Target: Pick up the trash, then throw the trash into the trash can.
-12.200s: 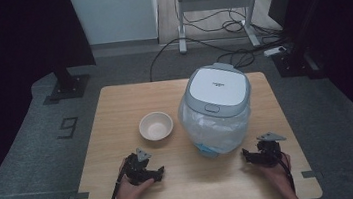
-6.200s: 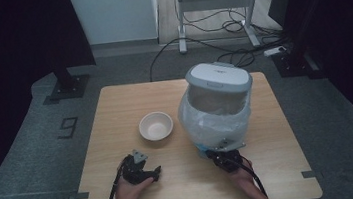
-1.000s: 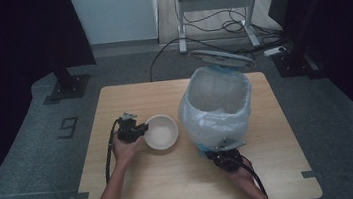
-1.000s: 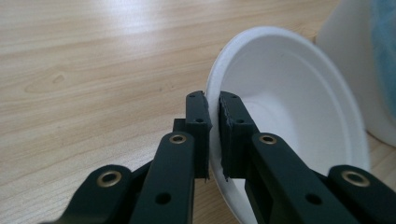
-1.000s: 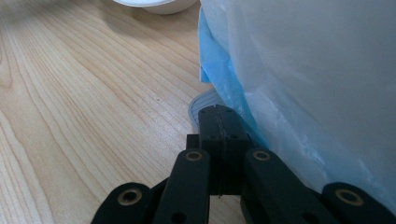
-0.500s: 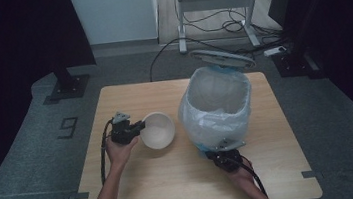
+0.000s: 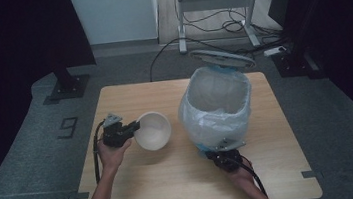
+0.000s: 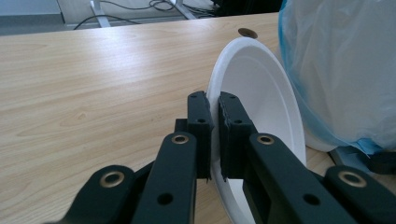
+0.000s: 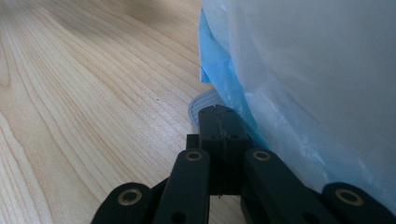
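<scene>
The left tongs (image 7: 132, 129) are clamped on the rim of the white bowl (image 7: 154, 130), tilted just left of the open, bag-lined bin (image 7: 218, 105), so its mouth lies rightward; the right tongs (image 9: 218, 122), pressed together, sit at the bin's pedal (image 9: 203, 105) on the table (image 7: 173, 180).

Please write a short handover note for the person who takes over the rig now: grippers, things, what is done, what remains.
Left hand-held gripper: shut on the rim of the white round bowl, which is tilted beside the bin.
Right hand-held gripper: shut, its tips resting on the grey pedal at the foot of the white pedal bin with a clear bag liner.
Done: bin lid is up, bowl is gripped.
Left, probably: bring the bowl over the bin opening, tip it or drop it in, then release the pedal.
</scene>
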`<state>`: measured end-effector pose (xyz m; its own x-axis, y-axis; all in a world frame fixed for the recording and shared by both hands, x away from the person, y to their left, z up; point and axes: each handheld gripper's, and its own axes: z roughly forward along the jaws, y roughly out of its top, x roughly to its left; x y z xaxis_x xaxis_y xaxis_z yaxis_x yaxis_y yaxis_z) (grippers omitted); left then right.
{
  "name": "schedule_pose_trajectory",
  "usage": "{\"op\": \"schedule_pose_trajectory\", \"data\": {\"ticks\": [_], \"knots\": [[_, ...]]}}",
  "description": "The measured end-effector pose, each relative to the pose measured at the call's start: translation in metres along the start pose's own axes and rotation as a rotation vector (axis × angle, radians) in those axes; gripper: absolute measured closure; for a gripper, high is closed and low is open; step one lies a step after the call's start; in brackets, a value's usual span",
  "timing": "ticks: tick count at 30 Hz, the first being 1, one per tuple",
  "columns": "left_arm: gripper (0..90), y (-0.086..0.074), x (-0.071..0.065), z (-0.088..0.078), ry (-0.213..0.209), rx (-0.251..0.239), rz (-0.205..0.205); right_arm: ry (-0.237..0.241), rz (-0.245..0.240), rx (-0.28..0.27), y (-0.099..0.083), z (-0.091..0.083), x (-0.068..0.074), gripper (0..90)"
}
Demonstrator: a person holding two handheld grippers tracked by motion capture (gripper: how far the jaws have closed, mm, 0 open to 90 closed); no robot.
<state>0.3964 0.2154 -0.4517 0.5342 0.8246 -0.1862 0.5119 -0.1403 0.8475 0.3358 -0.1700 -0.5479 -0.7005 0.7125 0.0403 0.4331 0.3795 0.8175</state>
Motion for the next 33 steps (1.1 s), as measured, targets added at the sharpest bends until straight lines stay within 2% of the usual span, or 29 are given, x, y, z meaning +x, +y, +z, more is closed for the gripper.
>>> {"op": "schedule_pose_trajectory", "data": {"ticks": [14, 24, 33], "knots": [[84.8, 0.004, -0.006, -0.012, -0.015, -0.016, 0.015, 0.001, 0.003, 0.000, 0.000, 0.000, 0.000, 89.5], [84.8, 0.011, -0.009, -0.022, -0.033, -0.045, 0.022, 0.001, 0.003, 0.000, 0.000, 0.000, 0.000, 89.5], [84.7, 0.023, -0.023, -0.038, -0.062, -0.080, 0.061, -0.001, 0.004, 0.000, 0.000, 0.000, 0.001, 89.5]]}}
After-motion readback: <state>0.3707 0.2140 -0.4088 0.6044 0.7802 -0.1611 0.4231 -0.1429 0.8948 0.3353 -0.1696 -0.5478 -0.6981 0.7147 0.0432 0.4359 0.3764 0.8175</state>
